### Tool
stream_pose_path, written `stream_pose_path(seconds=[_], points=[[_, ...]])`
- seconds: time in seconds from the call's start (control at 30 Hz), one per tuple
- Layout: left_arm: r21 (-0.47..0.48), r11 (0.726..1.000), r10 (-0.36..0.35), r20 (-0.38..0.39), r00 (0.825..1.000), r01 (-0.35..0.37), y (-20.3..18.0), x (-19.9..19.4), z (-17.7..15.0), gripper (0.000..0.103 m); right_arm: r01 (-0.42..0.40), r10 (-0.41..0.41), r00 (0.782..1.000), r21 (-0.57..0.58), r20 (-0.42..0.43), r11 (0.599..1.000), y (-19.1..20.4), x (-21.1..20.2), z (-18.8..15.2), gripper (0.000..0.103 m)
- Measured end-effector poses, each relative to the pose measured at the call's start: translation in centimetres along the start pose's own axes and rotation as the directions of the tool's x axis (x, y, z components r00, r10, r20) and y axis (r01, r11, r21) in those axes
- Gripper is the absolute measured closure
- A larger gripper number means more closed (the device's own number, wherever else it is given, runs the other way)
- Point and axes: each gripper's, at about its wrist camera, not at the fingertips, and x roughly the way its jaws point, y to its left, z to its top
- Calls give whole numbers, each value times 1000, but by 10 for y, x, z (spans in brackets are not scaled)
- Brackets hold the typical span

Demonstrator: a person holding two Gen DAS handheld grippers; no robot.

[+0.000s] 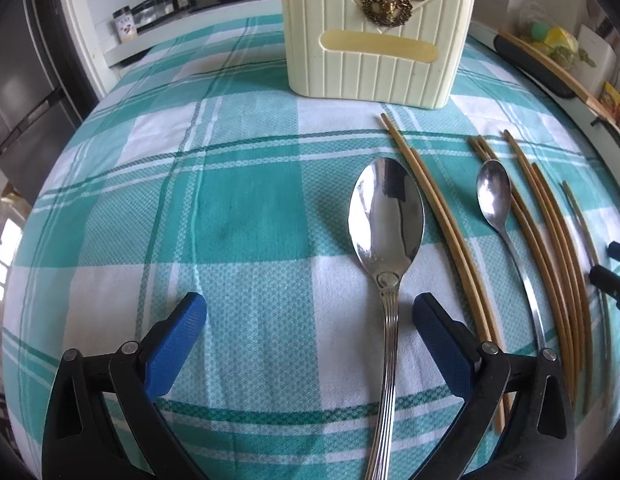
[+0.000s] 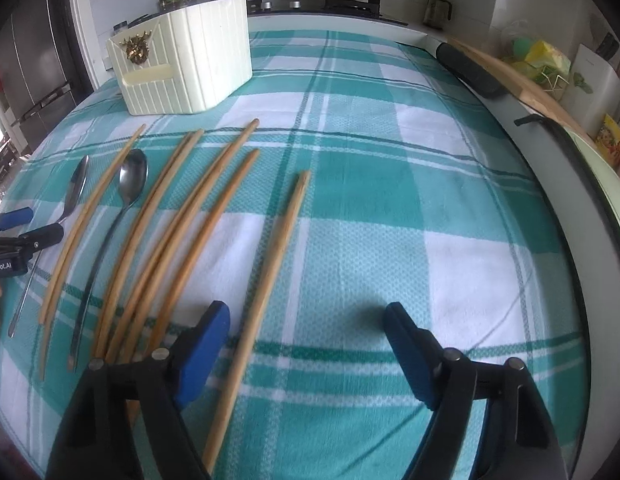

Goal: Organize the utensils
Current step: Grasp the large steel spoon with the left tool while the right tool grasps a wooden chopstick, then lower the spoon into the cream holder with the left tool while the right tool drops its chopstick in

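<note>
Left wrist view: left gripper (image 1: 310, 312) spread over large spoon (image 1: 386, 216), apparently untouched; right gripper (image 2: 307, 320) spread beside chopsticks (image 2: 265, 280).

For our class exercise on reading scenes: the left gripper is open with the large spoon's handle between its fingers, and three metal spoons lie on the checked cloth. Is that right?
Not quite. Only two spoons lie on the checked cloth: the large spoon and a smaller spoon, as the left wrist view shows. The rest holds: the left gripper is open, and the large spoon's handle runs between its fingers.
</note>
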Motion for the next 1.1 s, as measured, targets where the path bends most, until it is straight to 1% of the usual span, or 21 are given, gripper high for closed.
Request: stream_pose_path(seconds=[0.07,0.13,0.17,0.27,0.3,0.33,0.37,0.4,0.43,0.47,0.53,0.6,0.67,0.73,0.83,0.9,1.03,1.1], points=[[-13,1000,-4,-12,1000,4,1,3,5,0,-8,8,1000,-11,-13,1000,1,8,14,38],[-13,1000,-6,-23,1000,6,1,7,12,0,-9,8,1000,-16,-27,1000,1,15,27,41],[-16,1000,-8,-30,1000,7,1,10,15,0,-5,4,999,-21,-39,1000,3,18,34,46],[-12,1000,-14,-49,999,13,-3,15,24,2,4,-6,997,-25,-78,1000,7,24,49,57],[-4,1000,-20,-48,999,20,-5,16,27,6,8,-10,996,-24,-85,1000,7,25,52,69],[9,1000,-26,-41,999,27,-9,15,29,15,-5,3,995,-20,-97,1000,7,27,56,89],[24,999,-34,-32,999,35,-12,14,31,20,-8,7,994,-9,-106,1000,7,29,58,92],[41,998,-42,-23,999,43,-17,13,33,34,-13,14,994,1,-110,1000,6,30,60,94],[59,997,-53,-14,999,53,-21,11,35,55,-29,31,994,16,-110,999,4,31,62,96],[74,995,-62,-7,998,62,-24,10,37,61,-48,51,993,34,-106,998,1,32,64,96],[84,993,-84,-8,996,84,-26,10,39,62,-81,88,992,82,-86,993,-6,29,65,96],[83,991,-103,10,995,102,-23,4,38,62,-108,113,993,114,-41,988,-13,17,64,96],[84,989,-122,54,991,118,-20,-11,35,62,-144,143,990,129,17,981,-16,-1,64,96],[88,987,-144,97,985,136,-17,-30,31,62,-159,152,986,135,62,978,-17,-21,62,96],[101,983,-171,173,970,155,-12,-65,24,62,-185,167,976,137,137,973,-17,-55,59,96],[104,979,-193,222,956,174,-7,-89,19,62,-205,179,965,125,190,971,-14,-80,56,96],[114,976,-212,307,928,186,2,-130,10,62,-223,190,937,84,293,971,-5,-130,46,96],[117,975,-217,337,916,188,6,-145,4,62,-223,188,922,65,339,973,1,-152,40,96]])
